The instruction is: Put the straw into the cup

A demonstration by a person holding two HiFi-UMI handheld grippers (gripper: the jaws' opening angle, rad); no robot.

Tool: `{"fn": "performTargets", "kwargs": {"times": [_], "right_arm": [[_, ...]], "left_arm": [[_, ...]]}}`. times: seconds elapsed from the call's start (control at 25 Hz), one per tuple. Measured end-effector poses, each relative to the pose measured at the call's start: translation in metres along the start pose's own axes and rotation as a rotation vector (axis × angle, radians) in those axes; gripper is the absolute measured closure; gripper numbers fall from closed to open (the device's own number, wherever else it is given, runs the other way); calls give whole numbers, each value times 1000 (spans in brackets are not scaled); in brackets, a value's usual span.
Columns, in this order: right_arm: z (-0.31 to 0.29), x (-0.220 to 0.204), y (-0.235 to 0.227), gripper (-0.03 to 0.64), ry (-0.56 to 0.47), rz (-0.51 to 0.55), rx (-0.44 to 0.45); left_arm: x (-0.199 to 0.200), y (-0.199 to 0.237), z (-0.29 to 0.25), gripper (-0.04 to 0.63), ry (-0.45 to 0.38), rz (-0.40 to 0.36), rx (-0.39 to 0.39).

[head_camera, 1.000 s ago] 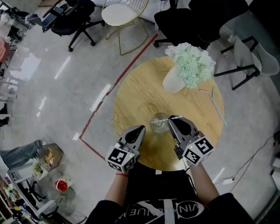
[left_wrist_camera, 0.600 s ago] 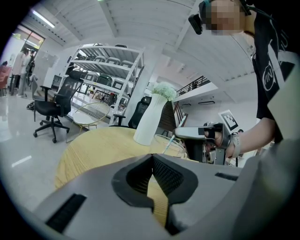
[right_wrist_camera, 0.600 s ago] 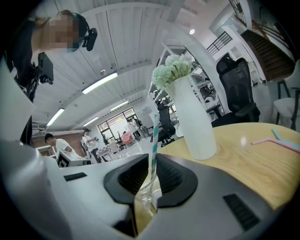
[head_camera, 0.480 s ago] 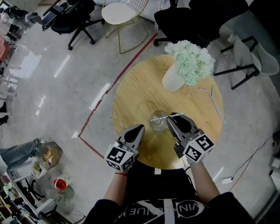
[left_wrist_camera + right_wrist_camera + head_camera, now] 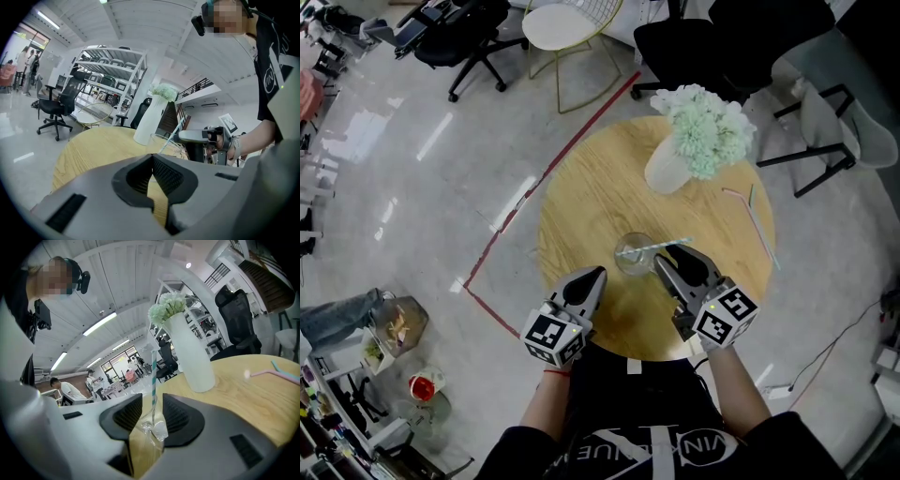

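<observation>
Straw (image 5: 661,247) leans in cup (image 5: 631,255) (vase (image 5: 666,171) beyond)

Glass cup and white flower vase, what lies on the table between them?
Nothing; the head view shows only bare wooden tabletop between the clear glass cup and the white vase.

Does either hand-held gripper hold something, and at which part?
Nothing is held. The right hand-held gripper has just been opening its jaws; the straw stands free between them, in the cup. The left hand-held gripper is shut, empty.
</observation>
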State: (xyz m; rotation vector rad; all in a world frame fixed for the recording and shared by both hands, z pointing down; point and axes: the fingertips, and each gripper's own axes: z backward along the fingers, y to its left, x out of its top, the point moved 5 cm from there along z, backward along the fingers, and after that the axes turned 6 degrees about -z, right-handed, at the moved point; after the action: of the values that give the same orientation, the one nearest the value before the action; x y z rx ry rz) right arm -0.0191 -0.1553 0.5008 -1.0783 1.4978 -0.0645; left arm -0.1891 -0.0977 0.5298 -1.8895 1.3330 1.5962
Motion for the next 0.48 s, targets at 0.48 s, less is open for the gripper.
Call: {"fn": "performTargets", "kwargs": {"times": [0.48], "right_arm": [[20,-4,0,506,76,26,35]], "left_arm": [[-3,-28,8,588,-24,17,68]]}}
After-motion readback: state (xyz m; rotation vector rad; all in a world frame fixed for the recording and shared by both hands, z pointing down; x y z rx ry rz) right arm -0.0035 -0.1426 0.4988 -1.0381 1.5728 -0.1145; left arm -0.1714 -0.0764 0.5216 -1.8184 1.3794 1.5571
